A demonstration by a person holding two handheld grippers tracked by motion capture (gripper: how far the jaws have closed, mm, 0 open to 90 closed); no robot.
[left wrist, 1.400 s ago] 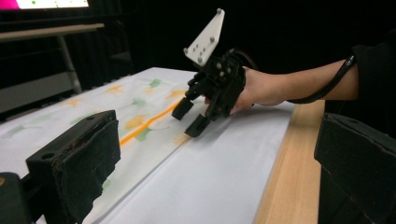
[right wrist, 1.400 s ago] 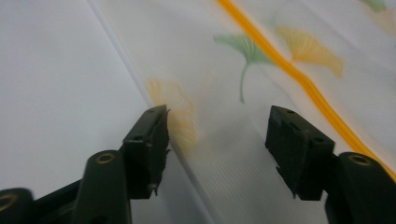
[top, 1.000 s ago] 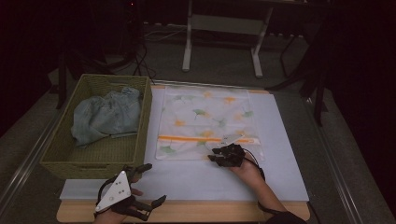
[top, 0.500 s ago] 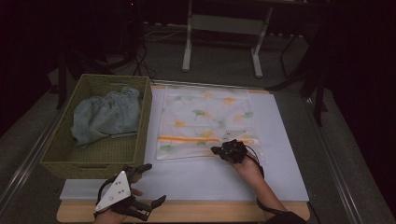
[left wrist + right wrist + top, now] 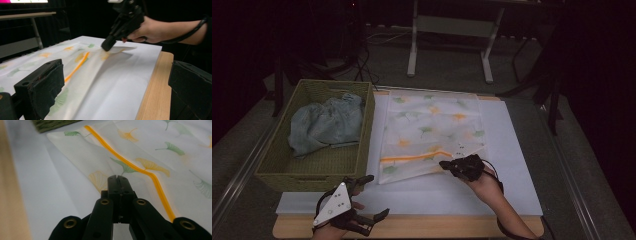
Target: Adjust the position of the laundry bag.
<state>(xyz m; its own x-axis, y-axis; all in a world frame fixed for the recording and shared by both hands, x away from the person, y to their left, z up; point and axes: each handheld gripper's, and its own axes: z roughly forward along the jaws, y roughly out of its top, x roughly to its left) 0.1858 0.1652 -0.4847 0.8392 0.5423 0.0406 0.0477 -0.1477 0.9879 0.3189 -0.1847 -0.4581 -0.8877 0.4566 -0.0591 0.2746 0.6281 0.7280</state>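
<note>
A white mesh bag (image 5: 427,125) printed with green and orange leaves lies flat on the white mat (image 5: 512,150). An orange zipper (image 5: 412,158) runs near its front edge. My right gripper (image 5: 444,164) is shut on that front edge right of the zipper and holds it a little off the mat. The left gripper view has the right gripper (image 5: 106,47) pinching the raised fabric (image 5: 117,50). Seen along its own jaws, the right gripper (image 5: 118,178) is closed over the bag (image 5: 150,152). My left gripper (image 5: 376,196) rests open at the table's front left, nothing between its jaws (image 5: 115,85).
A woven green basket (image 5: 277,150) stands left of the bag and holds a crumpled pale blue cloth (image 5: 324,122). The mat lies on a wooden table whose front edge (image 5: 437,232) is bare. A metal stand (image 5: 447,40) is on the floor behind the table.
My right gripper has risen and drawn slightly right, lifting the bag's front edge off the mat. The left gripper has stayed in place.
</note>
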